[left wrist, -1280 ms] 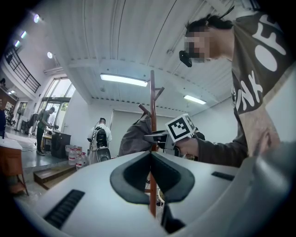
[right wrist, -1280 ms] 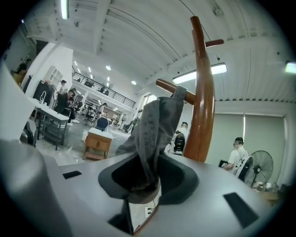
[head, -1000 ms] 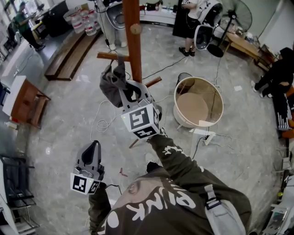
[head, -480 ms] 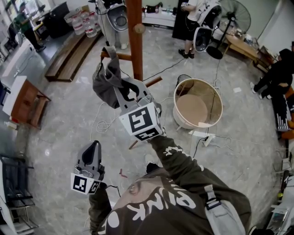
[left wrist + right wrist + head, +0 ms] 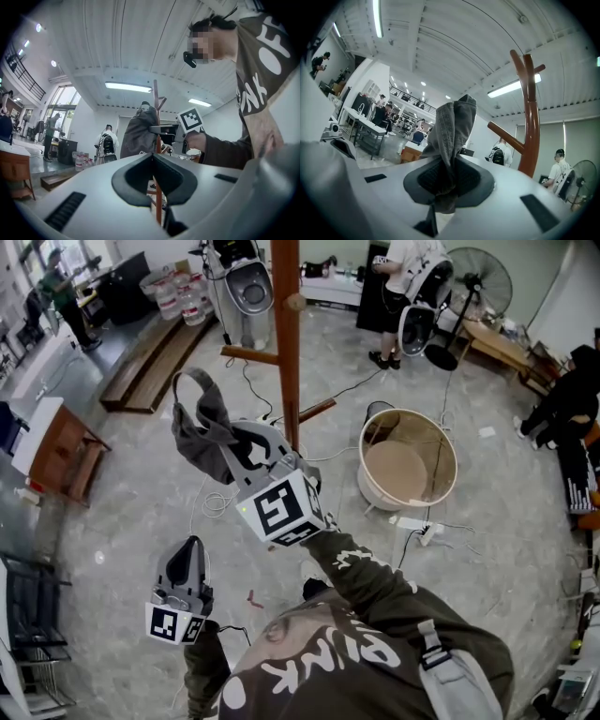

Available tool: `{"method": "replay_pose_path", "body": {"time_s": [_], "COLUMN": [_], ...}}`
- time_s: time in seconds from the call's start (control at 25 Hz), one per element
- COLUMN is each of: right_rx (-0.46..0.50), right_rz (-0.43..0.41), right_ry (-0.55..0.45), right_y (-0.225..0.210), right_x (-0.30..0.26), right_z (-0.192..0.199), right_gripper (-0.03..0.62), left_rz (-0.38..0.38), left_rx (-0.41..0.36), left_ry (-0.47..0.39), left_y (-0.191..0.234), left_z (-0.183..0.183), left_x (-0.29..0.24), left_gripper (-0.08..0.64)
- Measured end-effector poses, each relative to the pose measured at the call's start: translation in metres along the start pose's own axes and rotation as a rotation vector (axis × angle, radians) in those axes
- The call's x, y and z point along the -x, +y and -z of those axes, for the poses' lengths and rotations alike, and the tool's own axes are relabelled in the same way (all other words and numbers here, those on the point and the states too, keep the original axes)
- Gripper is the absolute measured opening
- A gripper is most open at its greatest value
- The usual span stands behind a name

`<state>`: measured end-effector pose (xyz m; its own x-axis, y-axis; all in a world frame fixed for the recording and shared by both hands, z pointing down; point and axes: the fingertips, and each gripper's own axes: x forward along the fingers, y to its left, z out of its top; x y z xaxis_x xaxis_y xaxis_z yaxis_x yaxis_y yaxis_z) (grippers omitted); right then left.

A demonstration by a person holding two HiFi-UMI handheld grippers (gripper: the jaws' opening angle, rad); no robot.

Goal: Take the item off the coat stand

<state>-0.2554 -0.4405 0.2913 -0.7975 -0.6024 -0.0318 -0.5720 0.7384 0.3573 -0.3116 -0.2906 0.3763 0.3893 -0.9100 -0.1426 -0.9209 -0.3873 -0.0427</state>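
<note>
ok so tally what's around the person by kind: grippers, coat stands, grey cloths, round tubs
grippers: 2 (left gripper, right gripper)
coat stand: 1
grey cloth: 1
round tub: 1
total: 5

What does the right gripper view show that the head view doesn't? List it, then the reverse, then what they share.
Right gripper view only: the right gripper with its jaws shut on a fold of the grey garment. Head view only: the left gripper held low, a round tub on the floor. Both: the garment and the wooden coat stand, apart.
</note>
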Motion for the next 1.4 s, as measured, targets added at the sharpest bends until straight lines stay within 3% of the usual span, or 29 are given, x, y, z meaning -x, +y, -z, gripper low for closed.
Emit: {"method": "replay_pose_path", "body": {"time_s": [0.36, 0.92, 1.4], "right_rx": [0.020, -0.026, -0.074], "right_rz": [-0.032, 0.118, 0.139], "right_ry": [0.067, 0.258, 0.276], "right_y": [0.041, 0.082, 0.094], "right_x": [0.078, 0.244, 0.334], "right_z": [0.024, 0.063, 0.058], "right_gripper": [0.048, 0.048, 0.048], "left_rz": [-0.008, 0.132, 0.164], "left_rx": [-0.008, 0.060, 0.054], "left_ry": [-0.024, -0.059, -0.051], "left_y": [-0.012, -0.080, -0.141], "left_z": [-0.013, -0.005, -0.022], "left_x": [0.042, 0.104, 0.123], "left_gripper": [0.005, 0.005, 0.005]}}
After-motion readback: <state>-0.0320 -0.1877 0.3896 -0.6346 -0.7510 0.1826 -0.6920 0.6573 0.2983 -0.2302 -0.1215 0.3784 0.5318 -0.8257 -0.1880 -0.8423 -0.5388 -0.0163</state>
